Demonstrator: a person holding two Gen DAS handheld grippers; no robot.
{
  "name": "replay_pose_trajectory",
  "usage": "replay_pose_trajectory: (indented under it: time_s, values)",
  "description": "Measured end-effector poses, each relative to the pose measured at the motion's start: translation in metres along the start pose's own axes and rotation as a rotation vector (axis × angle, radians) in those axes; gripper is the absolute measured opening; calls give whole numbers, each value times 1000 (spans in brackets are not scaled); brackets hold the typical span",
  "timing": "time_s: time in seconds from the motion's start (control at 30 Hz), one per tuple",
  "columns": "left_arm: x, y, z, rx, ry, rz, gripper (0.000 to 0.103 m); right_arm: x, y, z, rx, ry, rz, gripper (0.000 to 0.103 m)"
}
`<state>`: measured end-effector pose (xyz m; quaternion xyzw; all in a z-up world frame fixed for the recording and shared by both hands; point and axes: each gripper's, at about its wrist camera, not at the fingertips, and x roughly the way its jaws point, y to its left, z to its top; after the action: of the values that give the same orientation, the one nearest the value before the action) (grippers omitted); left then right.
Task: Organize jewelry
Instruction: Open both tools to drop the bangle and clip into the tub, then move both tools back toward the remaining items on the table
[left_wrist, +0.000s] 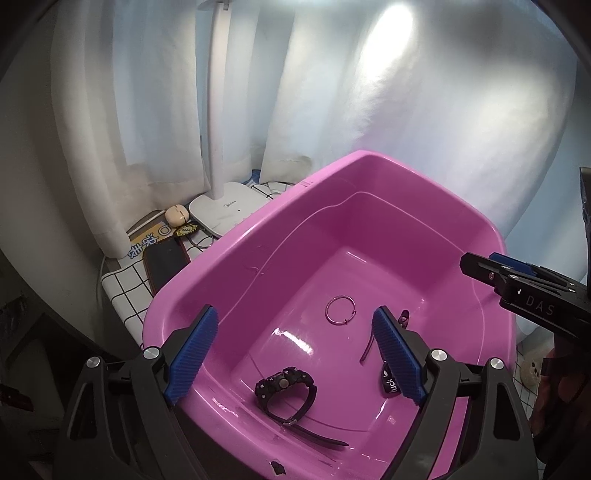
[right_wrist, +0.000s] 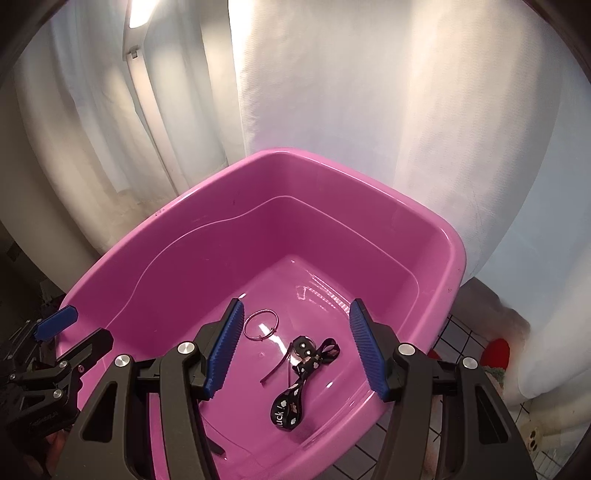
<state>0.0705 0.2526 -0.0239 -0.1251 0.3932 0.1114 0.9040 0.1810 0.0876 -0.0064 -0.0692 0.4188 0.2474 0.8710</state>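
Jaws on my left gripper and right gripper are hanging released over the pink tub, watch, ring bracelet and lanyard lying inside, so I am judging the drop-off done and looking for the next piece outside.

In the pink tub, a black watch lies nearest; a thin ring sits beyond it, mid-floor.
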Motion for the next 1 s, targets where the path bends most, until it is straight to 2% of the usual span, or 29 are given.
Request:
replay_pose_trajectory:
  time_s: [0.3, 0.67, 1.0]
  values:
    - [-14, -9, -2, -3, -8, -10, 84, -28, -10, -16, 34, -40, 2, 57]
    - [-36, -38, -11, 33, -26, -43, 84, -75, -36, -39, 91, -99, -34, 57]
    - [-61, -72, -23, 83, -49, -99, 84, -126, -68, -86, 185, -154, -57, 57]
